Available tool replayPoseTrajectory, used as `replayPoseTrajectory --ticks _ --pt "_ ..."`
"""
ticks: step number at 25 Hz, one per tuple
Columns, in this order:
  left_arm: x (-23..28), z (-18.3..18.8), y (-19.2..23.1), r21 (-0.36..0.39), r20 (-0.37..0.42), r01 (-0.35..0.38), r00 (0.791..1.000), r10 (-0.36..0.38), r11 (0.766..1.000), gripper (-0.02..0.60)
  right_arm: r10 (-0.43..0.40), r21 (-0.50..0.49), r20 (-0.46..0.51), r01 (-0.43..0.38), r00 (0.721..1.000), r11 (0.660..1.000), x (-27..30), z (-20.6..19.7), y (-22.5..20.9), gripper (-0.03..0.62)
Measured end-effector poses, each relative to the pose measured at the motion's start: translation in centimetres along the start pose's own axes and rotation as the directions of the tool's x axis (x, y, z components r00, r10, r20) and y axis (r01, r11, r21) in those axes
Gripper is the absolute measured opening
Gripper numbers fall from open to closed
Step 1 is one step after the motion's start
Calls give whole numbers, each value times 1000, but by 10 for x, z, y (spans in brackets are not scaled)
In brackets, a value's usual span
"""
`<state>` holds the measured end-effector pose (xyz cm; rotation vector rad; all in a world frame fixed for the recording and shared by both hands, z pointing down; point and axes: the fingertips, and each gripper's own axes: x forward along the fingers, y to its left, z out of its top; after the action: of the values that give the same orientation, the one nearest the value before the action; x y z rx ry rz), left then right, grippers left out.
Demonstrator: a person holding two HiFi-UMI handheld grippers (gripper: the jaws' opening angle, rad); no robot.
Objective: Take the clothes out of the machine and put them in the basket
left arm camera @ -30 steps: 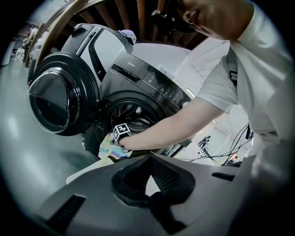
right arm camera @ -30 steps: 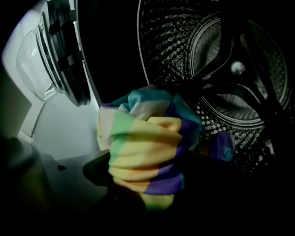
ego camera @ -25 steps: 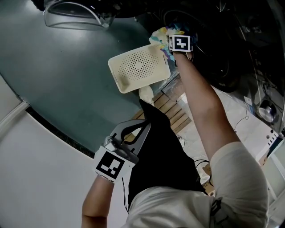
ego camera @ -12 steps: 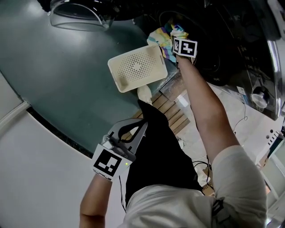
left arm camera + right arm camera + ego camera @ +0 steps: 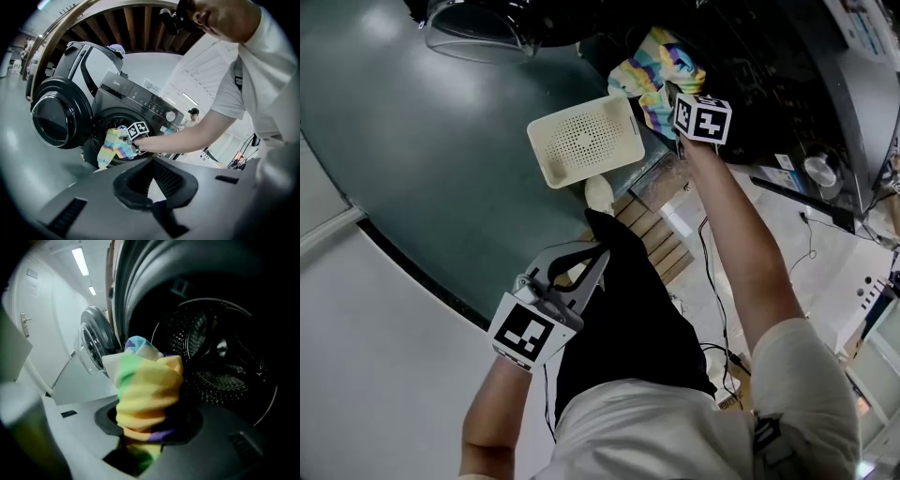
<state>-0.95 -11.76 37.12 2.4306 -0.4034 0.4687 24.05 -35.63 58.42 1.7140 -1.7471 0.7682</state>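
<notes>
Striped cloth (image 5: 661,70) — right hand-held gripper (image 5: 677,109) just closed onto it, at Midea machine (image 5: 140,96) mouth; left hand-held gripper (image 5: 598,262) closed, empty.

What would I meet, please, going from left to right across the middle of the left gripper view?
Open washer door → striped garment → right gripper → person's forearm → white sleeve.

Head view dim, bluish, soft sheen on floor (image 5: 412,141) at 10 o'clock, gripper views fisheye with black corners, strip light (image 5: 80,261) glaring at 11 o'clock, drum (image 5: 220,357) in deep shadow, striped cloth (image 5: 145,399) soft, out of focus.
</notes>
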Motion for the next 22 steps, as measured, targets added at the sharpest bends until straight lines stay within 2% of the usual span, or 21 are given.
replayPoseTrajectory --ticks 11,22 --pt "-32 -6 -50 19 34 -10 999 9 1000 -3 103 -133 75 -93 992 987 -96 31 39 176" --pt "-79 -30 -94 29 74 -44 996 42 999 -3 266 -220 104 -238 959 946 -209 46 102 178"
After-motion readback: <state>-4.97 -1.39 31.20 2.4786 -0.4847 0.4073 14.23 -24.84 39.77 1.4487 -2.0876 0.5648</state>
